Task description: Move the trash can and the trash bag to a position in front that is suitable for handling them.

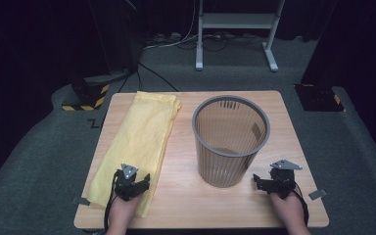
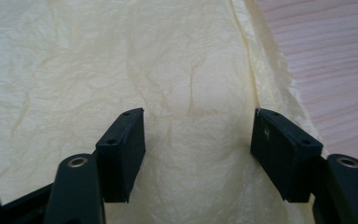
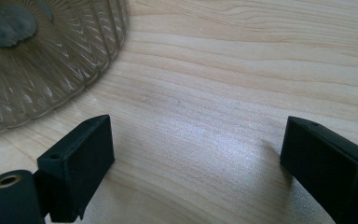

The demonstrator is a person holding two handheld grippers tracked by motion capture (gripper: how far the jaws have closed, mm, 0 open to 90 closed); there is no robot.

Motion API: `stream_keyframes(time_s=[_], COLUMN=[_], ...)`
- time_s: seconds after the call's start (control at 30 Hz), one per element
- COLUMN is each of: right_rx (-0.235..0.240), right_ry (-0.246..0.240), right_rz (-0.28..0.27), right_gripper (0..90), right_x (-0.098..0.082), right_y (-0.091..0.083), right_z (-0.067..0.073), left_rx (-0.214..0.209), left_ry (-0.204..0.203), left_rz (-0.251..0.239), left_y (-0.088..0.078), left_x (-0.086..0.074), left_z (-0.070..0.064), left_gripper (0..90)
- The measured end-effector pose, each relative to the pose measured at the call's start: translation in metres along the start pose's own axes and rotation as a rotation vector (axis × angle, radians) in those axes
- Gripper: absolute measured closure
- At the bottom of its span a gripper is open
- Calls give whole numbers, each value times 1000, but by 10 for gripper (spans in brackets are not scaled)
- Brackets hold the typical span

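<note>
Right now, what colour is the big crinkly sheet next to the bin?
The crinkly sheet is pale yellow. It shows best in the left gripper view.

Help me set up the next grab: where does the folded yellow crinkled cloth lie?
In the high view the folded yellow crinkled cloth lies along the wooden table's left side, left of the grey slatted plastic basket, its near end under the open left gripper.
</note>
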State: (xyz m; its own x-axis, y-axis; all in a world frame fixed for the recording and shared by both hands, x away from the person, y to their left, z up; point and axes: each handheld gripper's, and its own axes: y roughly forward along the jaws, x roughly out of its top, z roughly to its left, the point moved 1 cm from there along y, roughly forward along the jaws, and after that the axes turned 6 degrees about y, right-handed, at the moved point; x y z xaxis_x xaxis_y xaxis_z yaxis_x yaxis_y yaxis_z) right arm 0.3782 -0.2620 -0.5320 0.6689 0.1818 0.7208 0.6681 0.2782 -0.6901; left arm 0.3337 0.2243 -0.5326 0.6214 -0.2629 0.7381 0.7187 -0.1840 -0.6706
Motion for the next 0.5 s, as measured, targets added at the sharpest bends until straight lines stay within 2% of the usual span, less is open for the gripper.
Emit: stream_keyframes(time_s=[0.13, 0.23, 0.27, 0.3, 0.37, 0.43, 0.47, 0.5], right_rx=[0, 0, 0, 0, 0, 0, 0, 0], right_ry=[0, 0, 0, 0, 0, 0, 0, 0], right_rz=[0, 0, 0, 0, 0, 0, 0, 0], right_gripper=[92, 92, 92, 92, 92, 92, 92, 92], right_x=[0, 0, 0, 0, 0, 0, 0, 0], right_y=[0, 0, 0, 0, 0, 0, 0, 0], right_z=[0, 0, 0, 0, 0, 0, 0, 0], left_rx=[-49, -83, -89, -90, -90, -101, -101, -128], left_ry=[66, 164, 186, 235, 294, 276, 276, 238], left_rz=[-5, -67, -84, -107, -142, -145, -145, -128], left_y=[-3, -12, -14, -18, -23, -24, -24, -23], left_x=[5, 14, 15, 18, 20, 18, 18, 15], left_z=[-21, -39, -42, -45, -40, -29, -29, -17], left_gripper=[328, 326, 327, 334, 407, 455, 471, 474])
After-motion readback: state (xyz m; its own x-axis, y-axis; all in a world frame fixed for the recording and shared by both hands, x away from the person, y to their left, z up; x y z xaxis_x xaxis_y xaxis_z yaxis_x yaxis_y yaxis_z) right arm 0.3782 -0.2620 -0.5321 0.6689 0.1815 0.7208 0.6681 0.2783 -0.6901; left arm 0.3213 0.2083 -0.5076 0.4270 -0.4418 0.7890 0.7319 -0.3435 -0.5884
